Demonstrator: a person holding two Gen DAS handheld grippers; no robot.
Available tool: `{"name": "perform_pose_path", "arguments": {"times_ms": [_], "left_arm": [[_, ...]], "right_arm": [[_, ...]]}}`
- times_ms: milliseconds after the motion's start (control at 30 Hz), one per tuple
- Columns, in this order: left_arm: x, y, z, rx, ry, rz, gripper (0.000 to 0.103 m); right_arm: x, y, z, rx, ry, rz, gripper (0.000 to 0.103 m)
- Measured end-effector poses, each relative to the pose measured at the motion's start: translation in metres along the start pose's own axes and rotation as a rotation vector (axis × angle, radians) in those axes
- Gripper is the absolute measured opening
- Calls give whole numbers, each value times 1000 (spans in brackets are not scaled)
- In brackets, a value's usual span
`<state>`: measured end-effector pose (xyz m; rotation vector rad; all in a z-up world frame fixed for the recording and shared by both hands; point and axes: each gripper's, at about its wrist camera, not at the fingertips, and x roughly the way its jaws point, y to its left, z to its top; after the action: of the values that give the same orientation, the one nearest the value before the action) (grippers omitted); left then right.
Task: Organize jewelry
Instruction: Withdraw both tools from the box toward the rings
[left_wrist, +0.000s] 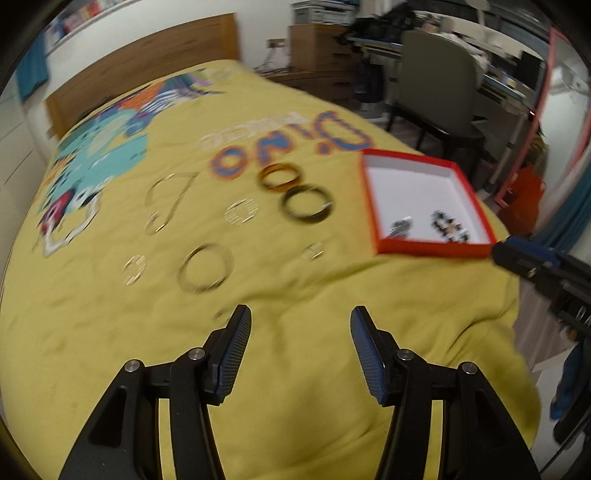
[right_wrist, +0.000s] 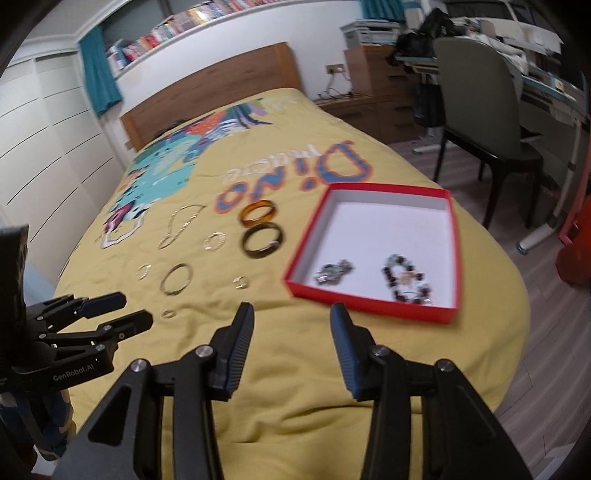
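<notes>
A red box with a white inside (right_wrist: 424, 221) (left_wrist: 413, 181) lies on the yellow bedspread and holds a beaded bracelet (right_wrist: 406, 282) (left_wrist: 448, 225) and a small silvery piece (right_wrist: 332, 273) (left_wrist: 400, 226). To its left lie an amber bangle (right_wrist: 258, 213) (left_wrist: 280, 177), a dark bangle (right_wrist: 263, 240) (left_wrist: 306, 205), a thin gold bangle (right_wrist: 177, 278) (left_wrist: 205, 268), a chain (right_wrist: 181, 225) (left_wrist: 166, 203) and several small rings. My left gripper (left_wrist: 301, 319) (right_wrist: 138, 312) is open and empty above the bedspread's near part. My right gripper (right_wrist: 291, 314) is open and empty, near the box's front edge.
The bed's wooden headboard (right_wrist: 221, 77) is at the back. A grey chair (right_wrist: 476, 99) and a cluttered desk (right_wrist: 535, 77) stand to the right of the bed on wood flooring. The bed's edge drops off at the right.
</notes>
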<state>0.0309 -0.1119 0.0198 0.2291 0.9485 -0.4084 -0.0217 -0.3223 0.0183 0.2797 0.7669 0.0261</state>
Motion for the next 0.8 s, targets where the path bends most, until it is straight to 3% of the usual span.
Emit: {"name": "perform_pose_path", "arguments": {"times_ms": [200,400,800], "left_arm": [[-22,51,-37,-80,5,80,55],[-28,85,-61,-172,20,93,56],[-6,92,-61,-194,26,49,56]], "right_arm": [[0,30,-11,-39,20,47,41],[7,54,-18,-77,56,72,41],[38,71,-22,-114,118,107,41]]}}
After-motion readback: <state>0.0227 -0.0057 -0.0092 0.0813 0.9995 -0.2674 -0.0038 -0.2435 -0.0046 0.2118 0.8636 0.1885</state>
